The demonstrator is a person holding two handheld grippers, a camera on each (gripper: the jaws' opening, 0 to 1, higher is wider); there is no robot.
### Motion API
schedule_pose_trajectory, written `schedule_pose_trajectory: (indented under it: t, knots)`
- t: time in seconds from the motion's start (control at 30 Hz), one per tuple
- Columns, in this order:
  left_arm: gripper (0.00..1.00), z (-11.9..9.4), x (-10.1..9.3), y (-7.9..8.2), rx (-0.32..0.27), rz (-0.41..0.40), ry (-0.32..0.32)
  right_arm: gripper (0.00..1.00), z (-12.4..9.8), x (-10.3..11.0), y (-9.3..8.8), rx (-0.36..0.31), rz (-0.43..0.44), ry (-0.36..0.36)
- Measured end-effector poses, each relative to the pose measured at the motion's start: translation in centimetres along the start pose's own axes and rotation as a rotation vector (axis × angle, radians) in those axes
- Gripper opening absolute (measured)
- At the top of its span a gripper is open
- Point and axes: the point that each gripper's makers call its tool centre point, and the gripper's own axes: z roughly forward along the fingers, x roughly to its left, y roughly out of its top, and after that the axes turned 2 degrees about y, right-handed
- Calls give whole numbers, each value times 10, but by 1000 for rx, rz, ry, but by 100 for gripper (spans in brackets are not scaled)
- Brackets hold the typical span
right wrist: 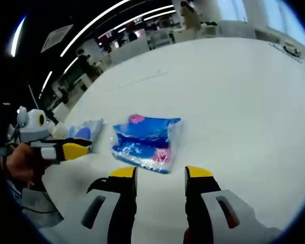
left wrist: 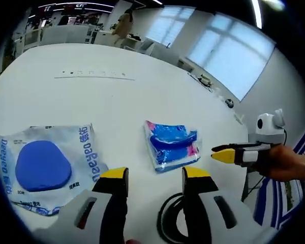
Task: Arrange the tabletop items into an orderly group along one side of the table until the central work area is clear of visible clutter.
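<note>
Blue packet [right wrist: 146, 141] — just beyond right tool [right wrist: 160, 179], perhaps untouched

The surface [left wrist: 142, 96] is white and wide. Two flat packets lie directly on it, apart from each other. One is a clear packet with blue and pink print [left wrist: 171, 145], lying near the middle. The other is a bigger whitish pouch with a blue oval shape and blue letters [left wrist: 46, 165]. Farther away, a thin pale strip with small dark marks [left wrist: 94, 76] also lies on the surface.
</note>
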Motion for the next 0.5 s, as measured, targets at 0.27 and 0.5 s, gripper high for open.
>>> schedule_pose_trajectory:
  t: [0.27,0.5]
  knots:
    - [33,19,1,4,26,-13,27,29,12,-8,11,3,7,10]
    - [26,35,7,4,50,2,42,27,21,-13,12,8,27,6]
